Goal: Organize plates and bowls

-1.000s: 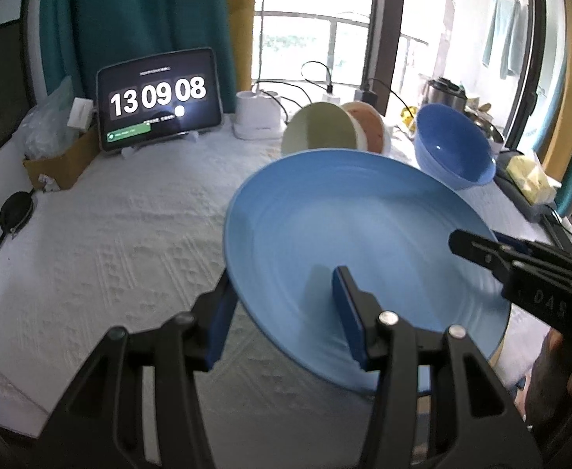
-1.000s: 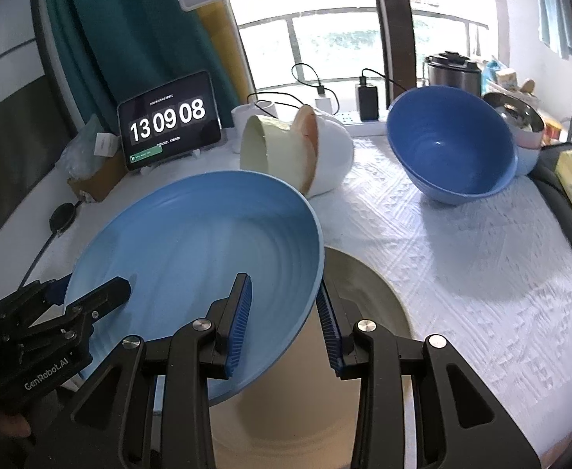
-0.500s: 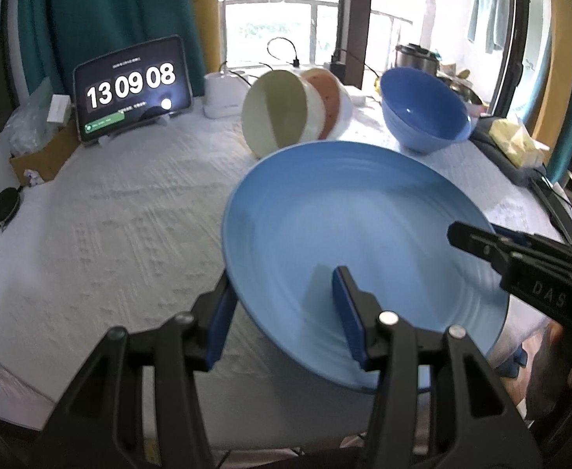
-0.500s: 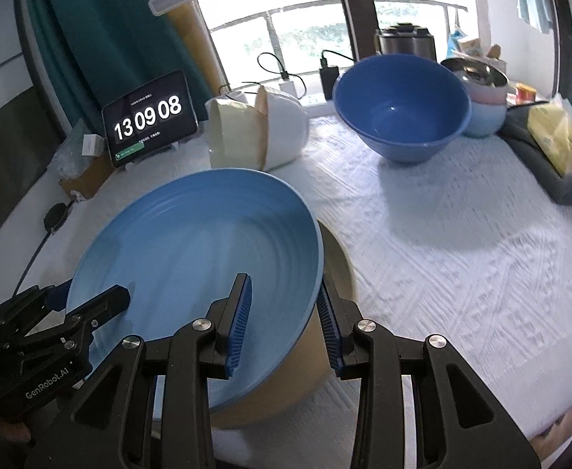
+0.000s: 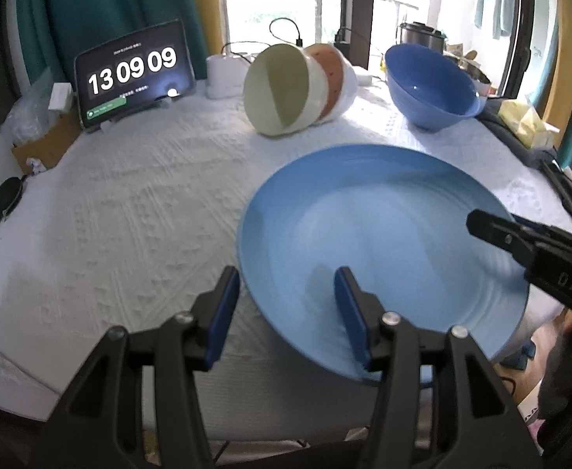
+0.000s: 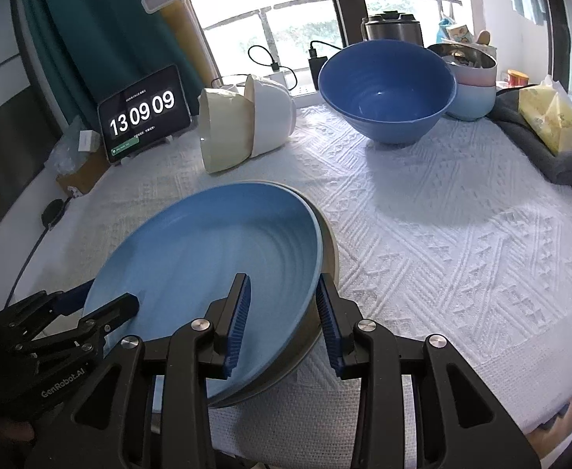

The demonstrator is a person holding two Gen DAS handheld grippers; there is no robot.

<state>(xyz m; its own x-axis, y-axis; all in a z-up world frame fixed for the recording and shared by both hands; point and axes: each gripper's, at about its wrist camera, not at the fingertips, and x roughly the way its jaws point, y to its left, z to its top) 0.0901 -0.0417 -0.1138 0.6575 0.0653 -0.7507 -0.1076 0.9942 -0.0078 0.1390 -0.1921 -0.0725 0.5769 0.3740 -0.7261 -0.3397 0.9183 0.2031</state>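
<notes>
The blue plate (image 5: 383, 250) sits low at the near edge of the surface (image 5: 129, 211), tilted a little, held from both sides. In the right wrist view it lies on top of a beige plate (image 6: 330, 252), whose rim shows as a thin crescent along its right and lower edge.

The left gripper (image 5: 286, 312) straddles the plate's left rim: one blue pad stands outside and below the rim, with a gap of white cloth showing between it and the plate, while the other pad rests over the inner face. Whether the pads actually press on the rim I cannot tell. The right gripper (image 6: 284, 320) takes the opposite rim — its left pad lies on the blue inner face and its right pad sits against the outer edge of the stacked plates, so it grips both rims together.

Each gripper shows in the other's view: the right one reaches in over the plate's far right edge in the left wrist view, and the left one bites the plate's lower left edge in the right wrist view.

Farther back, well apart from the plate, nested bowls (image 5: 297, 88) lie on their side — a cream one in front, an orange-lined one behind it. To their right stands a large blue bowl (image 6: 387, 90), upright. A tablet clock (image 5: 133, 74) leans at the rear left, reading 13 09 09. The surface is covered in a white textured cloth.
</notes>
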